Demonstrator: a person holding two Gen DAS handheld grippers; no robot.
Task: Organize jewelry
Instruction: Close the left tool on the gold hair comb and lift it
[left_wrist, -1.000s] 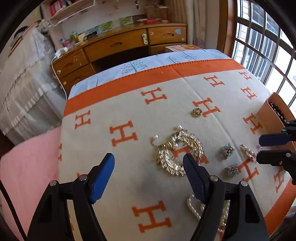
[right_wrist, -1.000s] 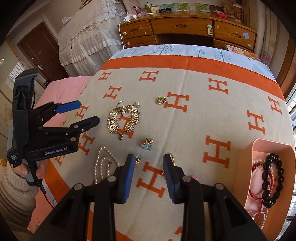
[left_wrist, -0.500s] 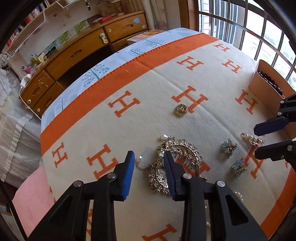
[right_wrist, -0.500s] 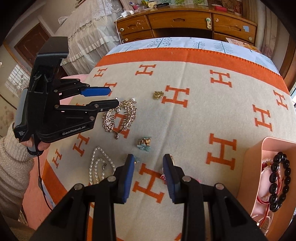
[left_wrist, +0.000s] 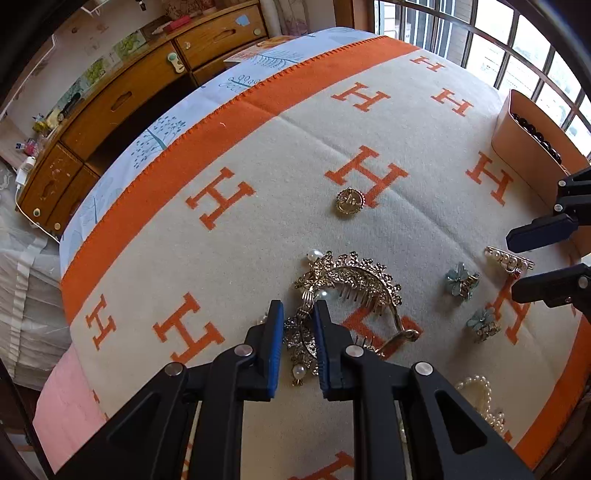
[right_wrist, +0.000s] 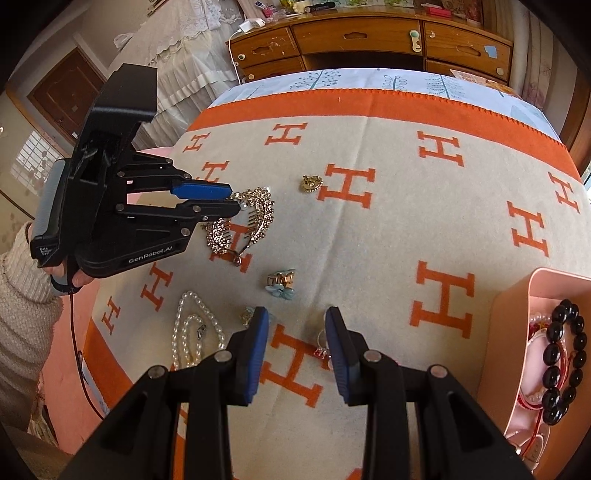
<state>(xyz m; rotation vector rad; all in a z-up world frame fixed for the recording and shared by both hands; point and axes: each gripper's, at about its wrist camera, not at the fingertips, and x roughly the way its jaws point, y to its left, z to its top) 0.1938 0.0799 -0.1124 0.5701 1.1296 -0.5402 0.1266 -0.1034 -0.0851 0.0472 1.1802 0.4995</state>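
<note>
A gold rhinestone hair comb (left_wrist: 351, 284) with pearl drops lies on the cream and orange blanket. My left gripper (left_wrist: 298, 314) is shut on its near end; the right wrist view (right_wrist: 232, 201) shows the same grip on the comb (right_wrist: 255, 214). My right gripper (right_wrist: 297, 325) is open and empty, low over the blanket beside a pearl pin (right_wrist: 321, 350). It also shows in the left wrist view (left_wrist: 517, 262), over that pin (left_wrist: 509, 258). A gold round brooch (left_wrist: 349, 201), two blue flower clips (left_wrist: 461, 282) (left_wrist: 484, 325) and a pearl necklace (right_wrist: 192, 332) lie loose.
A pink tray (right_wrist: 517, 306) at the right holds a black bead bracelet (right_wrist: 565, 362) and red strings. A wooden desk (right_wrist: 369, 37) stands beyond the blanket's far edge. A window (left_wrist: 517, 55) is at the right.
My left gripper moved forward and down to the gold comb and closed on its near end. My right gripper has stayed open near the pearl pin.
</note>
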